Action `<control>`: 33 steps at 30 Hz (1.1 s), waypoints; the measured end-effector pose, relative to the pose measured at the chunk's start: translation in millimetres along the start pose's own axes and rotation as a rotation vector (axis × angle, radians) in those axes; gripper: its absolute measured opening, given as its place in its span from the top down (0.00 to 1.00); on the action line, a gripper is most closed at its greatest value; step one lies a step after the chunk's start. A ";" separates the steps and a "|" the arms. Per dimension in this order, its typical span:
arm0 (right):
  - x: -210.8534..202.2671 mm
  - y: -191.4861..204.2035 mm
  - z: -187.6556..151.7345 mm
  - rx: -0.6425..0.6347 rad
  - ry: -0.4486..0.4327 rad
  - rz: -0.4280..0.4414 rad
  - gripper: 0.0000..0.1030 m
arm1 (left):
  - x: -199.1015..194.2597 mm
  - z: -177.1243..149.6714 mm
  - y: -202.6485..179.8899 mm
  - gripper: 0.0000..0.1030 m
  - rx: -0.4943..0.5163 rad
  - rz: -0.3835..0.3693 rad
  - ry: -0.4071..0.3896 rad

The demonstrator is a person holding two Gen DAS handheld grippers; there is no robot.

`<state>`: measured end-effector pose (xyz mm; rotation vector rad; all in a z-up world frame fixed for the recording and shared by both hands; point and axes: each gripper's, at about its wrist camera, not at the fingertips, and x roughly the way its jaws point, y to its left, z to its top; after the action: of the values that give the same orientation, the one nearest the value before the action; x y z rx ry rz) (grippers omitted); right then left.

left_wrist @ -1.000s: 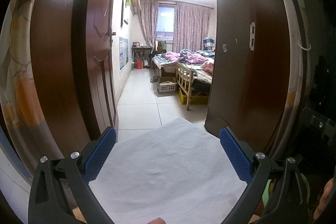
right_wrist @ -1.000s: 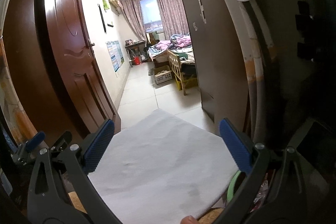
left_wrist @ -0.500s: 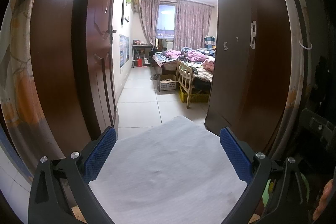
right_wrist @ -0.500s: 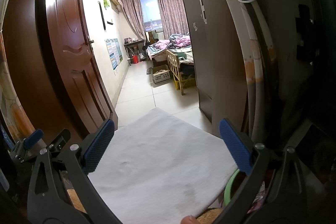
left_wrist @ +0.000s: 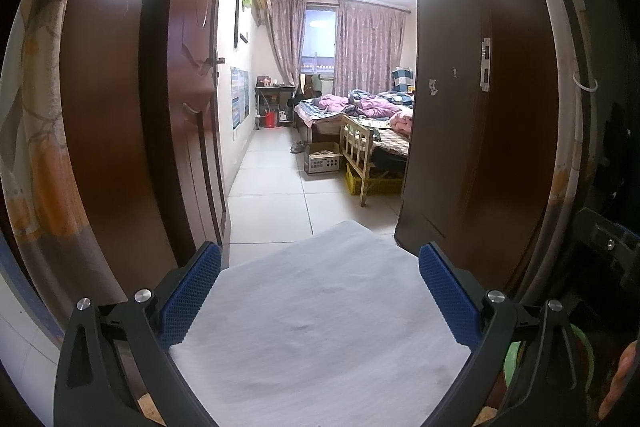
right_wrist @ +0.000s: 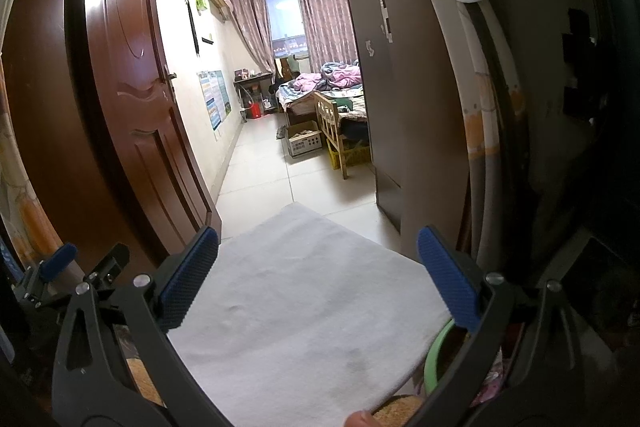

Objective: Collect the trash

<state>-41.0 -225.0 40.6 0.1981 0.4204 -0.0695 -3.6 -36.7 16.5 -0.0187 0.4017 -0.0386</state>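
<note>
Left tool [left_wrist: 319,291]: jaws spread, holding nothing. Right tool [right_wrist: 318,279]: jaws spread, holding nothing. Both hover over a white sheet [left_wrist: 316,327] covering the worktop; it looks like soft, light tissue or cloth, though the texture is unclear. If it is the trash, take hold at its far corner, where the edge overhangs. A green basin [right_wrist: 436,355] sits at the worktop's right edge, mostly hidden. Beyond, an open door [right_wrist: 132,99], tiled floor [left_wrist: 276,187], a cardboard box [right_wrist: 304,141] and a bed [left_wrist: 360,111]; no loose litter is discernible.
</note>
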 end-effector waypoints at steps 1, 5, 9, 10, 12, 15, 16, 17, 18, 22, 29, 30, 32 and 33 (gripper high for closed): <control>0.1 -0.3 -0.1 -0.002 0.001 0.000 0.05 | 0.1 0.1 -0.6 0.08 0.001 0.000 -0.001; 1.0 -0.6 0.3 -0.002 0.002 0.000 0.05 | 0.2 -0.4 0.1 0.08 0.004 0.004 -0.003; 1.1 -0.8 0.2 -0.003 0.003 -0.002 0.05 | 1.2 -1.9 1.1 0.08 0.006 0.009 0.000; 1.5 -1.3 -0.1 -0.004 0.004 -0.004 0.05 | 1.5 -2.3 0.9 0.08 0.006 0.008 0.003; 3.1 -3.2 0.3 -0.005 0.005 -0.006 0.05 | 2.1 -2.5 1.5 0.08 0.004 0.005 0.009; 4.6 -5.5 -0.2 -0.007 0.009 -0.011 0.05 | 2.8 -2.0 3.3 0.08 0.005 0.005 0.011; 5.4 -6.3 0.1 -0.008 0.012 -0.012 0.05 | 2.8 -2.0 3.2 0.08 0.005 0.004 0.011; 5.5 -6.8 0.0 -0.007 0.013 -0.013 0.05 | 2.7 -2.3 4.3 0.08 0.006 0.005 0.011; 5.9 -7.0 0.0 -0.007 0.013 -0.013 0.05 | 2.8 -2.0 3.1 0.08 0.004 0.005 0.012; 6.1 -7.9 0.0 -0.008 0.014 -0.013 0.05 | 2.8 -2.2 4.4 0.08 0.004 0.005 0.012; 8.9 -11.6 0.2 -0.005 0.019 -0.019 0.05 | 4.0 -0.7 8.1 0.08 0.002 0.011 0.017; 9.1 -12.2 0.3 -0.005 0.019 -0.020 0.05 | 4.1 -0.7 8.9 0.08 0.002 0.012 0.018; 9.0 -12.9 0.1 -0.006 0.018 -0.021 0.05 | 4.2 -0.8 9.6 0.08 0.003 0.012 0.019; 8.9 -12.9 -0.1 -0.006 0.018 -0.022 0.05 | 4.2 -1.0 9.5 0.08 0.003 0.012 0.020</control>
<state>-34.3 -237.8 34.6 0.1881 0.4408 -0.0880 0.1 -27.3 13.8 -0.0131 0.4215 -0.0274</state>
